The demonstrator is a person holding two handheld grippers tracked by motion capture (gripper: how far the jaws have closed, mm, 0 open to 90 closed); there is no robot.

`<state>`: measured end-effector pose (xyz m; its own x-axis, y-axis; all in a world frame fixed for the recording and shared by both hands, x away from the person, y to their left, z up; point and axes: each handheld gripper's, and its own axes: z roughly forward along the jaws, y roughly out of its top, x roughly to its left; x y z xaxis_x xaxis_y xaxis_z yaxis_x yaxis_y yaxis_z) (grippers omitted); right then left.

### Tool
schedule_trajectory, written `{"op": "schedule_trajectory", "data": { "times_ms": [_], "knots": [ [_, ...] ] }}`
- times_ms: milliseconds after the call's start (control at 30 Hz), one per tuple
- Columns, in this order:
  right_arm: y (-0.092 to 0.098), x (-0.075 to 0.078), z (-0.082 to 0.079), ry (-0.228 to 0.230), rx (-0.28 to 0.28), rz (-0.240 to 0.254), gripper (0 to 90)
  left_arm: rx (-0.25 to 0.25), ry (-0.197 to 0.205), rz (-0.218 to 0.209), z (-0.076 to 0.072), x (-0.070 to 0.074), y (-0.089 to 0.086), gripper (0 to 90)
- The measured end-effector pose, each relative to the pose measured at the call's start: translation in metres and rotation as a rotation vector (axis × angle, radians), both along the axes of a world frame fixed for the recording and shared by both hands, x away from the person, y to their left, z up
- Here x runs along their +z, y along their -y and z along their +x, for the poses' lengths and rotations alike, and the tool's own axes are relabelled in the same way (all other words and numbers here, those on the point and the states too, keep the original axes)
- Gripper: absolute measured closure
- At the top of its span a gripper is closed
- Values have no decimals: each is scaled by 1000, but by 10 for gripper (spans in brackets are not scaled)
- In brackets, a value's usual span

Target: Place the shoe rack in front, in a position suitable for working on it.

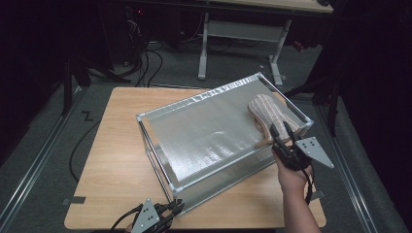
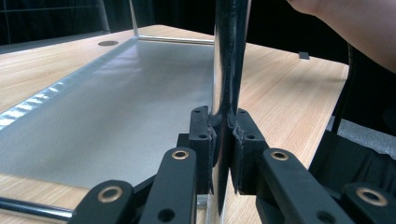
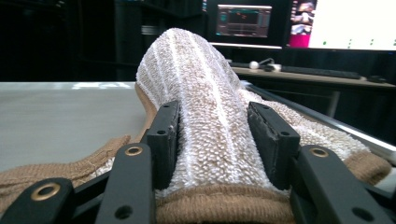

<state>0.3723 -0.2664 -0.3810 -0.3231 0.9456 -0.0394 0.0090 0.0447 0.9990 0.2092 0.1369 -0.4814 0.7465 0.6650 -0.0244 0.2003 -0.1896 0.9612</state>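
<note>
Right tool (image 1: 284, 130), lower right of the frame, clamps the striped sock (image 1: 268, 113) lying on the metal rack's (image 1: 204, 131) top shelf. Left tool (image 1: 171, 208), bottom centre, is pinched shut on the rack's corner post (image 2: 227, 56). Best keep that post steady while sliding the sock.

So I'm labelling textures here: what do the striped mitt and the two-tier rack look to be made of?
The mitt looks like looped terry cloth, off-white with faint stripes and a tan knitted trim: a nubby pile shows between the right tool's pads. The rack appears to be metal: bright polished posts, edges that catch glints, and a matte silver-grey shelf surface, possibly brushed or coated sheet.
</note>
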Motion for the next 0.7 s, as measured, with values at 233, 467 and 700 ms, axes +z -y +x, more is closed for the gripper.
{"op": "schedule_trajectory", "data": {
  "times_ms": [233, 467, 700],
  "knots": [
    [23, 2, 15, -12, -70, -3, 564, 31, -6, -12, -5, -1, -6, 805],
    [33, 2, 24, -26, -106, -2, 569, 44, -2, -10, -8, -1, -10, 806],
    [29, 2, 21, -31, -96, 12, 575, 44, 0, -24, -7, -2, -11, 805]
  ]
}}
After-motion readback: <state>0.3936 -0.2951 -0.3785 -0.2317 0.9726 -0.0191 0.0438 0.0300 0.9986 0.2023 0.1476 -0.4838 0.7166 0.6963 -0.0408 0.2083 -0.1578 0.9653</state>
